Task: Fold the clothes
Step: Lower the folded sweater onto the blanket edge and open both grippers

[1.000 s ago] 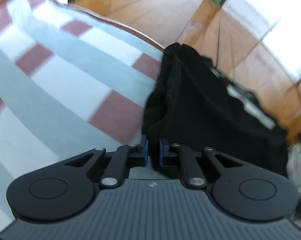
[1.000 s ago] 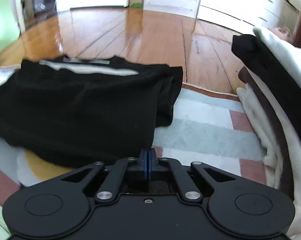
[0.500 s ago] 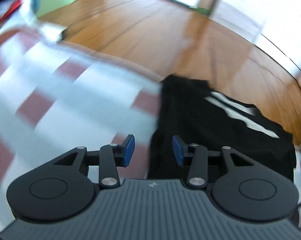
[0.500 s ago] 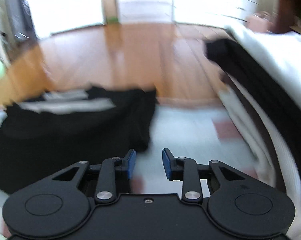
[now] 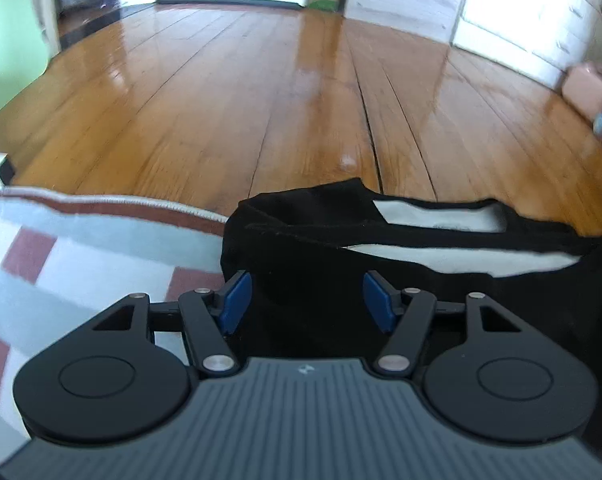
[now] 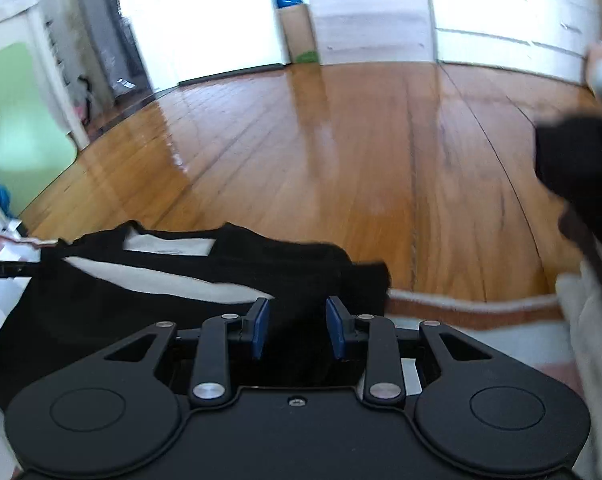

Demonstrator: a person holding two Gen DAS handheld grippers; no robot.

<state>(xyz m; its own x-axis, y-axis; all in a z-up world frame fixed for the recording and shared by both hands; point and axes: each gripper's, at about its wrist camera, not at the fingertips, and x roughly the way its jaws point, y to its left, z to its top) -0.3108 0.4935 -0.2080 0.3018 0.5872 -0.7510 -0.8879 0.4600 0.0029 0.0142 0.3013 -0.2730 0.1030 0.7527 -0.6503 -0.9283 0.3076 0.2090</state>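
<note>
A black garment with white stripes lies folded on a checked rug at the edge of the wooden floor. My left gripper hovers over the garment's left end; its jaws are opening and the blue pads stand wide apart, pressing on nothing. In the right wrist view the same black garment spreads to the left. My right gripper stands open above its right end, cloth lying below the gap but free of the pads.
A pile of white and dark clothes rises at the right edge of the right wrist view. Glossy wooden floor stretches ahead to white cupboards and a doorway. The rug's red border runs along the floor.
Both grippers went from shut to open, letting go of the black garment. Both drew back and swung round, so the garment now lies lower and farther ahead in each view.
</note>
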